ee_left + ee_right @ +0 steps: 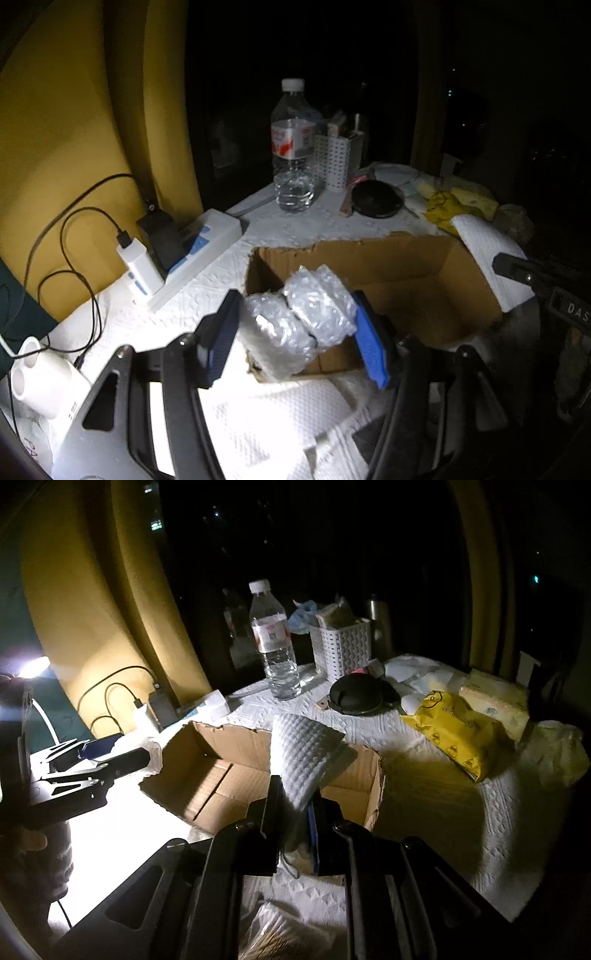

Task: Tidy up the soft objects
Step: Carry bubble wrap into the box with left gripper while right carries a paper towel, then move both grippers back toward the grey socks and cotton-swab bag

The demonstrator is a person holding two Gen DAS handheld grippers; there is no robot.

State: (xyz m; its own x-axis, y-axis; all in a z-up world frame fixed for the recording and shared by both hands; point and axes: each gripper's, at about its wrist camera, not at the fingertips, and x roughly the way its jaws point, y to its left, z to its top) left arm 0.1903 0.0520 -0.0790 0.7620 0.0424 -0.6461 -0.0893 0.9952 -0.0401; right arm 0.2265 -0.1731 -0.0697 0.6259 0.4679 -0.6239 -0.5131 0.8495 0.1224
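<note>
The left hand-held gripper (295,328) clamps a crinkled clear bubble-wrap bundle (306,317) over the open brown cardboard box (424,273). The right hand-held gripper (295,819) pinches a white quilted paper towel sheet (303,753). The sheet's lower edge is hidden between the jaws.

1 cardboard box (236,775), 1 water bottle (275,642), 1 white basket (341,646), 1 bubble-wrap bundle (306,314) between the left fingers (219,339), 1 paper towel sheet (303,753), 1 yellow pack (454,731).
</note>
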